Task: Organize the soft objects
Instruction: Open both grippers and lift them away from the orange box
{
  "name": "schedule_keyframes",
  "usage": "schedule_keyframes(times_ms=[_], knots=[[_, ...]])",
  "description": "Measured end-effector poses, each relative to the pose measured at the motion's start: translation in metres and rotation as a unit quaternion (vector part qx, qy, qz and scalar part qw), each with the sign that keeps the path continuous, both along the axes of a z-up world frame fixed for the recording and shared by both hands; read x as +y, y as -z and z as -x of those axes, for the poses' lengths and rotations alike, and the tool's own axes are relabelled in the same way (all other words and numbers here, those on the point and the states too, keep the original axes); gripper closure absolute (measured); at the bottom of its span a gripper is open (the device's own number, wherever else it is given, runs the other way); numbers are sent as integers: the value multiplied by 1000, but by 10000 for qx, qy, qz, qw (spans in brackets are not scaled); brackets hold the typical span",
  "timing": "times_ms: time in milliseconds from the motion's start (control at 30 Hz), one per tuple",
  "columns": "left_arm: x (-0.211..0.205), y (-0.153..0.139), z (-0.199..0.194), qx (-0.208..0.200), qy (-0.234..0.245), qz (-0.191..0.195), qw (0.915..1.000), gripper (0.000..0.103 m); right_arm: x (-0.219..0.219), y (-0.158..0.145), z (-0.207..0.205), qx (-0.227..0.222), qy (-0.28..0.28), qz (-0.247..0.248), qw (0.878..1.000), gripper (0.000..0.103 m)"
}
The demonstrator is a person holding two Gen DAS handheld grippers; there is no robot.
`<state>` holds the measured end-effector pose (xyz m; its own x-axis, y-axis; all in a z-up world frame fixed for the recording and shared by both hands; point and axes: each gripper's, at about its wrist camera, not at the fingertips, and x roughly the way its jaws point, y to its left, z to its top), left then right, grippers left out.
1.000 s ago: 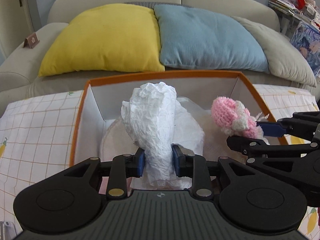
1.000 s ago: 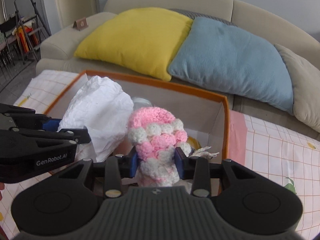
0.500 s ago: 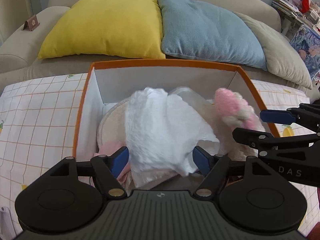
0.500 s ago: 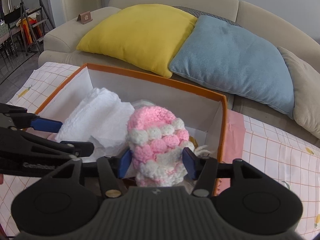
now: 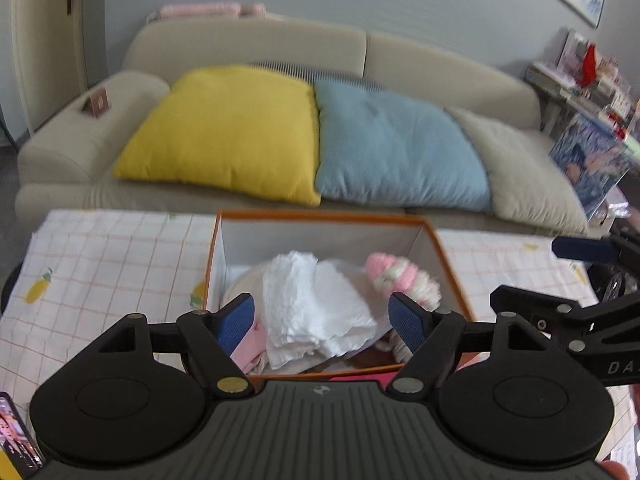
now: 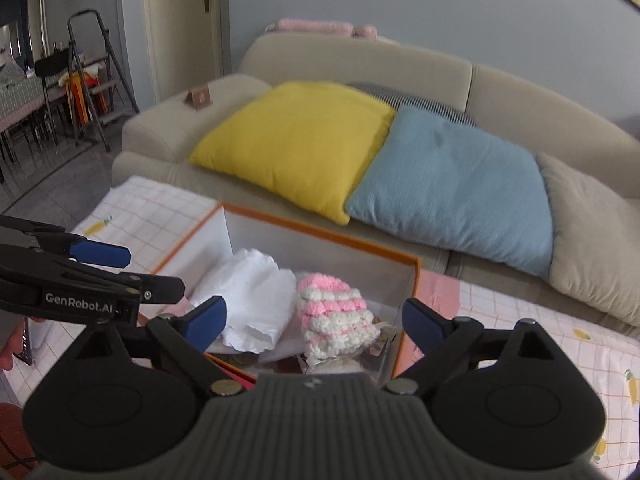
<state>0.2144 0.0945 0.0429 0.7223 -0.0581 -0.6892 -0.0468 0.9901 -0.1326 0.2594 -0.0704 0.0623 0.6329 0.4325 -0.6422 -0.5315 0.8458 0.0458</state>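
An orange-rimmed white box (image 5: 320,216) (image 6: 336,234) stands on the checked tablecloth. Inside it lie a crumpled white cloth (image 5: 316,312) (image 6: 248,292) and a pink-and-white crocheted piece (image 5: 400,276) (image 6: 336,314), on top of other soft items. My left gripper (image 5: 326,320) is open and empty, above the box's near edge. My right gripper (image 6: 314,320) is open and empty, held above the box's near right part. Each gripper shows at the side of the other's view.
A beige sofa (image 5: 248,52) stands behind the table with a yellow cushion (image 5: 228,132), a blue cushion (image 5: 396,144) and a beige cushion (image 5: 532,176). A phone (image 5: 16,436) lies at the near left. A stepladder (image 6: 92,76) and chairs stand far left.
Both grippers have opened, let go of the white cloth and the crocheted piece into the box, and pulled back and up from it.
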Motion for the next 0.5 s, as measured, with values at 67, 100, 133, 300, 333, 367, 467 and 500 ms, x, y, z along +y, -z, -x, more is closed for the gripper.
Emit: schedule_keyframes(times_ms=[67, 100, 133, 300, 333, 367, 467, 500], knots=[[-8, -20, 21, -384, 64, 73, 9992, 14, -15, -16, 18, -176, 97, -179, 9996, 9], [-14, -29, 32, -579, 101, 79, 9982, 13, -23, -23, 29, -269, 139, -274, 9992, 8], [-20, -36, 43, -740, 125, 55, 9972, 13, -30, -29, 39, -355, 174, -352, 9986, 8], [-49, -61, 93, -1376, 210, -109, 9902, 13, -64, -51, 99, -853, 343, -412, 9949, 8], [-55, -63, 103, -1477, 224, -145, 9887, 13, -70, -54, 110, -908, 370, -377, 9945, 7], [-60, -65, 111, -1563, 261, -187, 9872, 13, -75, -56, 119, -929, 379, -356, 9943, 7], [-75, -66, 130, -1614, 323, -299, 9859, 13, -97, -59, 150, -954, 397, -441, 9937, 7], [-79, -63, 135, -1575, 390, -313, 9863, 13, -104, -59, 160, -980, 452, -506, 9929, 4]])
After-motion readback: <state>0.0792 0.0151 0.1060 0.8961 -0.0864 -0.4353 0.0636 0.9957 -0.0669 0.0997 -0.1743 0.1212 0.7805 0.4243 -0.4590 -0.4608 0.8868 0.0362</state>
